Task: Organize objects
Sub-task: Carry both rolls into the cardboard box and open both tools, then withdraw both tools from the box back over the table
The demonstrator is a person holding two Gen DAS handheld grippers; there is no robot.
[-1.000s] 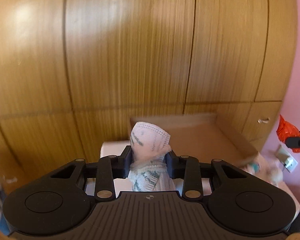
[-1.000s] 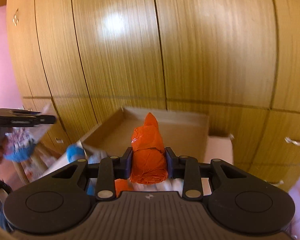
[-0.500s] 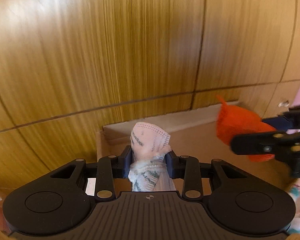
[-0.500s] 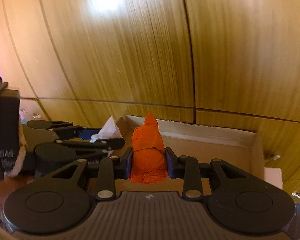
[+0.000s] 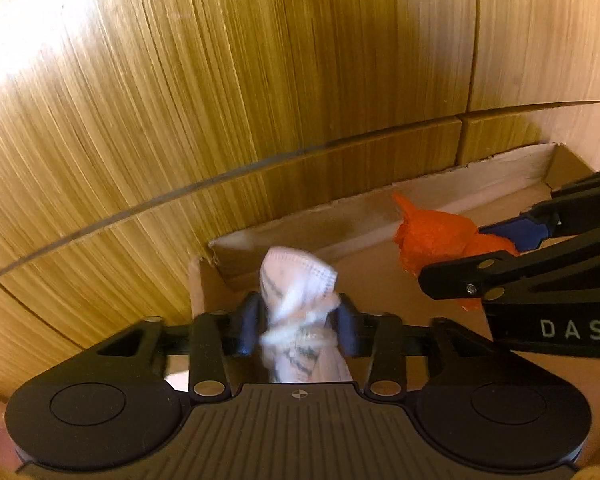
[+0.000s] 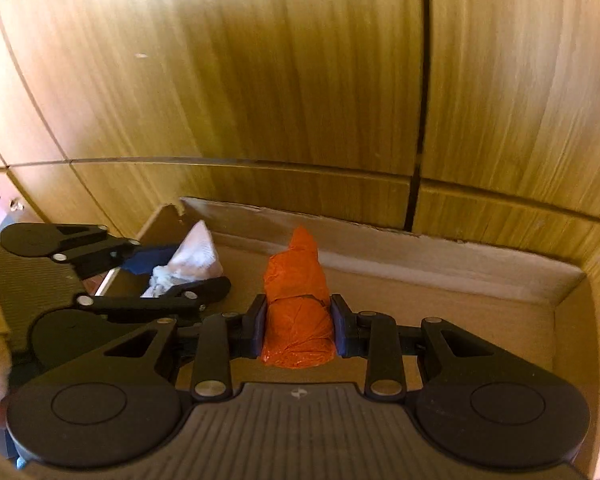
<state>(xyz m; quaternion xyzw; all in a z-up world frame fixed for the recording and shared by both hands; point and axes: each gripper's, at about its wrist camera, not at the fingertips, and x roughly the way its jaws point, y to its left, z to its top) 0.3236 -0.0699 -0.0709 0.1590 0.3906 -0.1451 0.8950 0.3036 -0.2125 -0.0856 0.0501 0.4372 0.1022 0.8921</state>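
- The white patterned bundle [image 5: 296, 312], which looks like soft rolled cloth with dark markings, sits between the fingers of the left gripper [image 5: 298, 326] above the near-left corner of the cardboard box [image 5: 364, 208].
- The jaws of the left gripper are opening; the cloth is between them, and whether the pads press on it cannot be told from the blur.
- Judged by its slump and folds, this bundle is light and limp; it should drop without harm, and a fresh hold would go best across its thick rolled middle, not the loose tip.
- The orange bundle [image 6: 298, 304], crinkled like thin plastic or fabric, is pinched at its waist by the right gripper [image 6: 298, 330], jaws nearly together on it, over the middle of the box floor.
- It looks equally light, perhaps slicker; the squeezed middle is the sound place to hold.
- Behind the box's far wall, touching or just beside it, stand the wooden cupboard doors [image 6: 260, 80].
- In the right wrist view the left gripper lies left of the orange bundle, near the box's left wall.
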